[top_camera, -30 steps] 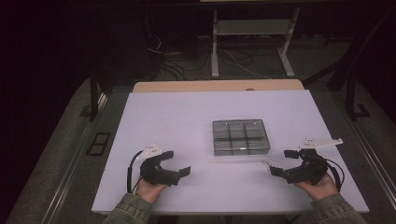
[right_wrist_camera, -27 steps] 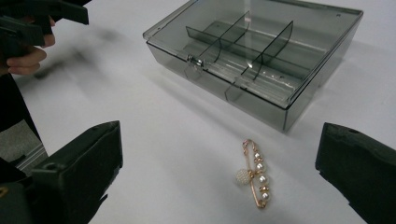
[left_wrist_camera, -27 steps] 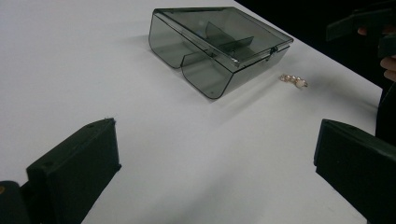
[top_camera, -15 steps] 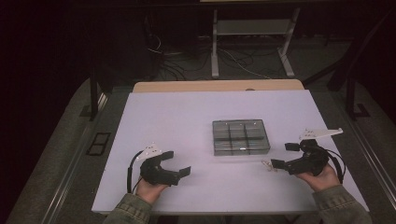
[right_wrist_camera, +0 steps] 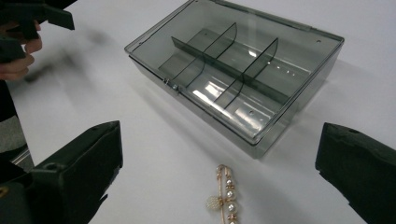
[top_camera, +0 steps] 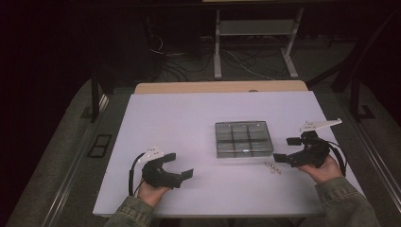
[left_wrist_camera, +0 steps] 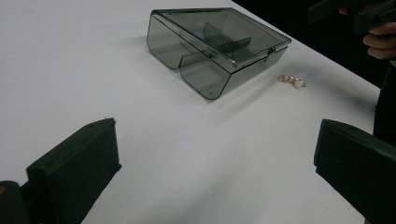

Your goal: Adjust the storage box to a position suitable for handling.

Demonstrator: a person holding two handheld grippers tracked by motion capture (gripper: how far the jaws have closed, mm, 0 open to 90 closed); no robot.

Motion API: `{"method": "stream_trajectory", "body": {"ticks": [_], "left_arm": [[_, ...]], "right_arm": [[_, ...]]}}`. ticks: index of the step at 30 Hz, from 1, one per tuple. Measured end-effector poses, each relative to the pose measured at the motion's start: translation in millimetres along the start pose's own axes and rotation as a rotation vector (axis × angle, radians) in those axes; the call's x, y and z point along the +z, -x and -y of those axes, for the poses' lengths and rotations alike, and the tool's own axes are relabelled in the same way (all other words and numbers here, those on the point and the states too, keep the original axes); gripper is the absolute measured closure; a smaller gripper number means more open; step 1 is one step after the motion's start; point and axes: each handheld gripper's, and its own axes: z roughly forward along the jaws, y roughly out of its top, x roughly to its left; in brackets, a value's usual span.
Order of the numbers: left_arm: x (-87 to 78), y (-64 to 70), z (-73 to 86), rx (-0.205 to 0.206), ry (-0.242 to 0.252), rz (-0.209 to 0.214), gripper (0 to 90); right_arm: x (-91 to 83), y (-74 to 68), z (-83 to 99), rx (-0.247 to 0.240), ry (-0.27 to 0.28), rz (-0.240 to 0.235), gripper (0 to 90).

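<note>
Nearest the front edge of the counter (top_camera: 198, 118), the left tool (top_camera: 182, 166) just sits low by the front-left part, jaws spread wide with nothing in them; looks parked so it stays out of the way. Over toward the front-right, the right tool (top_camera: 283, 150) is also wide open and empty, nose aimed at the little pearl brooch (right_wrist_camera: 226, 196) lying flat on the counter right in front of it. That pin sits just beside the near-right corner of the smoky plastic organizer box (top_camera: 243, 138), not touching it. My guess is the wide jaws are set to straddle the pin for a pickup. The box sits right of the counter's middle, lid apparently shut, dividers visible through it, so it'd probably need opening before anything goes in.
</note>
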Motion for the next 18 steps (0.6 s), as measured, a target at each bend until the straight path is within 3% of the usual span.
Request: {"method": "stream_trajectory", "body": {"ticks": [18], "left_arm": [[-0.2,0.6,0.0,0.0,0.005,0.0,0.0]], "right_arm": [[1.1,19.0,-28.1,-0.013,0.014,0.004,0.4]]}}
